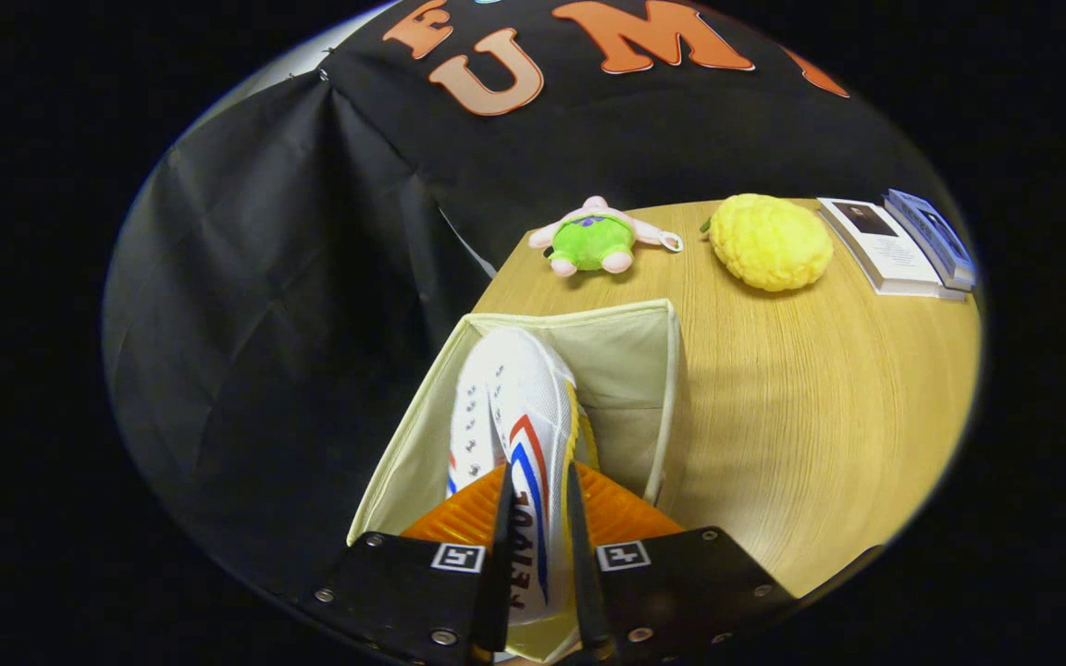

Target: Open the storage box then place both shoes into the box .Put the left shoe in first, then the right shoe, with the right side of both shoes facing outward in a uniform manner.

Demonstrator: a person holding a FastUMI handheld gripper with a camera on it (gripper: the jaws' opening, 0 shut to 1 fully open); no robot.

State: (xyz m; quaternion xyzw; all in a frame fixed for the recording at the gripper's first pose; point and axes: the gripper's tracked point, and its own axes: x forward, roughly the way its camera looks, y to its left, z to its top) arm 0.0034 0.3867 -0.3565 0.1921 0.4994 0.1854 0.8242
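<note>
Your gripper [538,518] pinches the white sneaker [514,416] by its heel side, both fingers pressed on it. Its long axis runs straight ahead, toe down into the open fabric storage box [625,342] just beyond, on the wooden table [820,398].

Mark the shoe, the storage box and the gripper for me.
shoe [514,398]: gripper view, white toe upper, held between the fingers.
storage box [621,347]: gripper view, inner far wall.
gripper [540,499]: gripper view, midway between its fingertips, shut on the shoe.

Bright, even overhead light, soft shadows on the table [811,388], sharp centre, fisheye bending at edges.
</note>
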